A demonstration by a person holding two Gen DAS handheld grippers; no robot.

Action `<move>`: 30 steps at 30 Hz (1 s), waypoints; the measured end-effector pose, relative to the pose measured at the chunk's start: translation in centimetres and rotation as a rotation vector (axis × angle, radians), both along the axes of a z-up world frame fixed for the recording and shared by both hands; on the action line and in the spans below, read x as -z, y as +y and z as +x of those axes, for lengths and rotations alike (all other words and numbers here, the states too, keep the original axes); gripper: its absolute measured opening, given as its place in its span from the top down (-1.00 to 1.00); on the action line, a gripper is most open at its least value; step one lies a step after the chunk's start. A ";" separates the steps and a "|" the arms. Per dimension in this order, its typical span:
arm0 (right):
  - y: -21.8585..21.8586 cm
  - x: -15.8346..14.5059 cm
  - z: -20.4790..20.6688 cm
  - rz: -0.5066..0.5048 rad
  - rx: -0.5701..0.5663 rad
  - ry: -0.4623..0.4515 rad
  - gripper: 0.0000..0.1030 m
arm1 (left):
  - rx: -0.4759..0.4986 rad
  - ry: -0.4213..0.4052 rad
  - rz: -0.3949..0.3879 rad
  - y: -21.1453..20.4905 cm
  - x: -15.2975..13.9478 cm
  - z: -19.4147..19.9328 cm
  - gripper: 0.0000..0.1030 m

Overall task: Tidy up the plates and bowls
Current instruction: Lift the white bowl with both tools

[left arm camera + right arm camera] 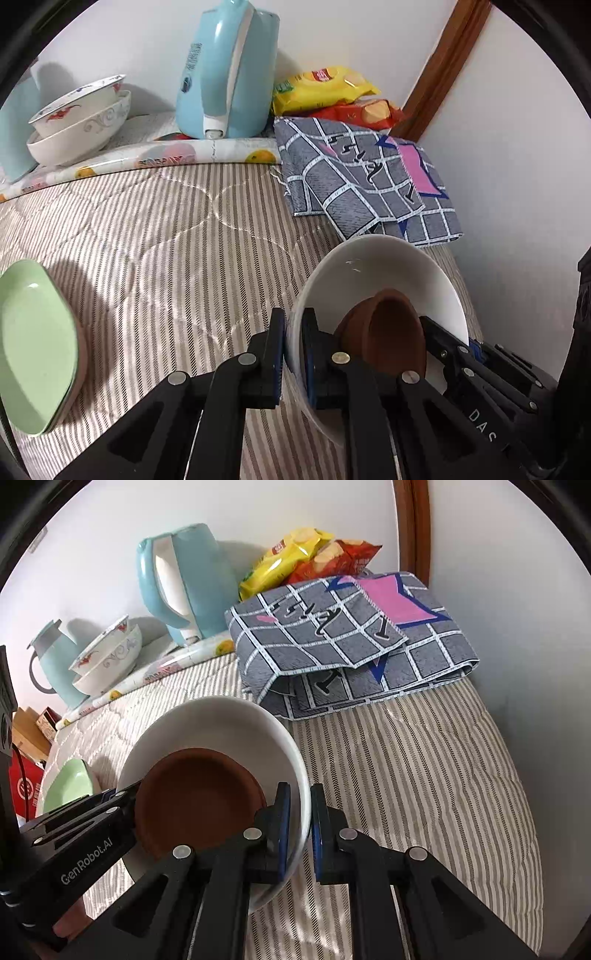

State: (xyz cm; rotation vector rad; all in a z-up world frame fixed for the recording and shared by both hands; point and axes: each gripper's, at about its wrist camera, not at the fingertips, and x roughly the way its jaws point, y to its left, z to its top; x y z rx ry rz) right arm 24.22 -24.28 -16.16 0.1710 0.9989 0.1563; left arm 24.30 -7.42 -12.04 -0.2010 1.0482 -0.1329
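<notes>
Small dish [199, 797] inside bowl [221, 716] on mattress [424, 775]; folded cloth [347, 642] behind; kettle [184, 579] left of cloth.

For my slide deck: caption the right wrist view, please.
Both grippers clamp opposite rims of a white bowl holding a brown dish above a striped mattress.

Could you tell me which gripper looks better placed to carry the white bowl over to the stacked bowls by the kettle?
Probably left: both grippers pinch the white bowl, but the stacked bowls sit on the left.
</notes>
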 end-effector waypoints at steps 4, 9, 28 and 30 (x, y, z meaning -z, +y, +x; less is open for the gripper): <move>0.4 -1.0 -0.9 0.001 0.000 -0.015 0.81 | -0.005 -0.019 0.005 0.2 -1.0 -1.0 0.82; 0.9 -2.5 -2.0 0.001 -0.005 -0.044 0.81 | -0.015 -0.037 -0.001 1.0 -2.2 -2.1 0.82; 4.5 -5.7 -4.8 0.026 -0.040 -0.096 0.82 | -0.069 -0.093 0.006 5.1 -5.5 -5.7 0.82; 5.1 -6.1 -4.9 0.027 -0.048 -0.101 0.82 | -0.077 -0.096 0.006 5.6 -5.7 -5.8 0.82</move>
